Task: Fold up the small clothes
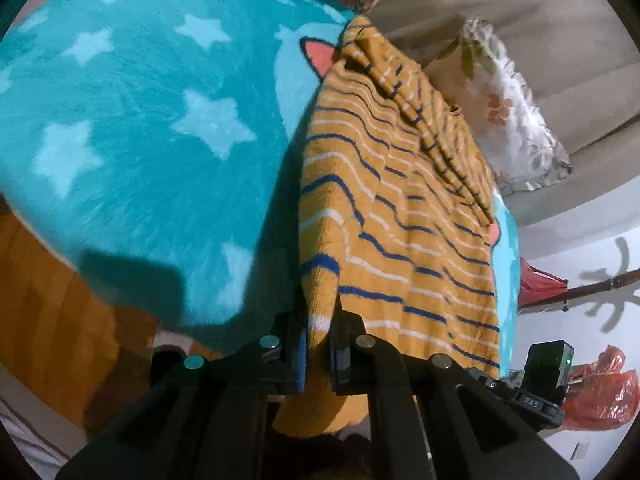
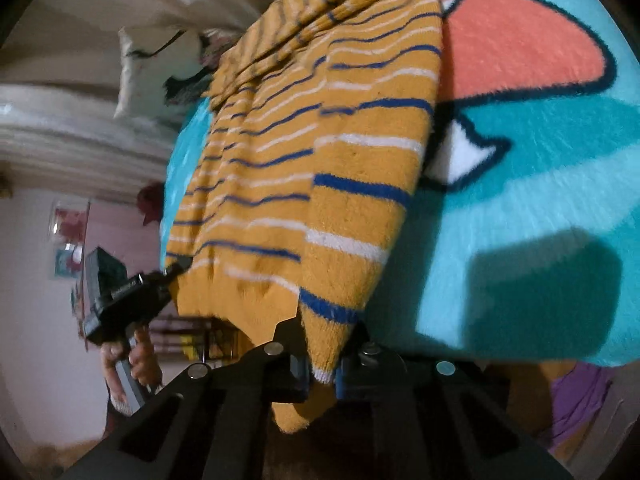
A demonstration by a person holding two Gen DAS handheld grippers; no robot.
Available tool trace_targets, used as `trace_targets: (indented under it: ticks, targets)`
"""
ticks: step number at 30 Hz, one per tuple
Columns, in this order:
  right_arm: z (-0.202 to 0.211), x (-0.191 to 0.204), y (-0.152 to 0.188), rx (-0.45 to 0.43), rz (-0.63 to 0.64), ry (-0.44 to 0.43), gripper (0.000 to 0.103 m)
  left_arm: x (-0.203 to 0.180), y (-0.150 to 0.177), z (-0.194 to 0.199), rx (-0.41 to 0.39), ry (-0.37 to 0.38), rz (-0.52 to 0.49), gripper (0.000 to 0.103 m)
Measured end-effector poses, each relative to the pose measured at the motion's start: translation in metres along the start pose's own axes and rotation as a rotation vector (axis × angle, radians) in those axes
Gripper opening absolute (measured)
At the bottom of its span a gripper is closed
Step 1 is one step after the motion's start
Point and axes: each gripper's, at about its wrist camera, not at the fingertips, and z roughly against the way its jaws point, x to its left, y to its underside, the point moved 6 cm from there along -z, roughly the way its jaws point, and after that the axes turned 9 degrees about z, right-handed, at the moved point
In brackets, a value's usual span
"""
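On the near edge of the teal star blanket [image 1: 132, 128] we hold the mustard striped sweater [image 1: 400, 208] by its hem. Left gripper [image 1: 318, 344] pinches one hem corner; right gripper [image 2: 322, 364] pinches the other, fingers pressed onto the knit. We judge this paired grip keeps the hem taut and level, so the garment stays flat on the blanket while the near end is carried toward the collar. Risk: uneven lift skews the fold.
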Motion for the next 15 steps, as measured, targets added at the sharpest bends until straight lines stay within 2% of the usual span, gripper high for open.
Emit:
trace_targets:
  ticks: [3,6,9,15]
  targets:
    - [0.014,0.008,0.012,0.025,0.034,0.001,0.008,-0.001,0.017,0.014,0.004,-0.007,-0.005,0.007]
    - [0.017,0.006,0.025,0.045,0.014,-0.005,0.008,0.007,0.030,0.008,0.032,-0.020,0.033,0.007]
    - [0.010,-0.004,0.029,0.057,-0.011,0.007,0.008,0.016,0.028,-0.001,0.055,-0.005,0.095,0.007]
    - [0.013,-0.003,0.023,0.051,0.014,0.030,0.008,0.005,0.023,0.002,0.025,-0.010,0.074,0.007]
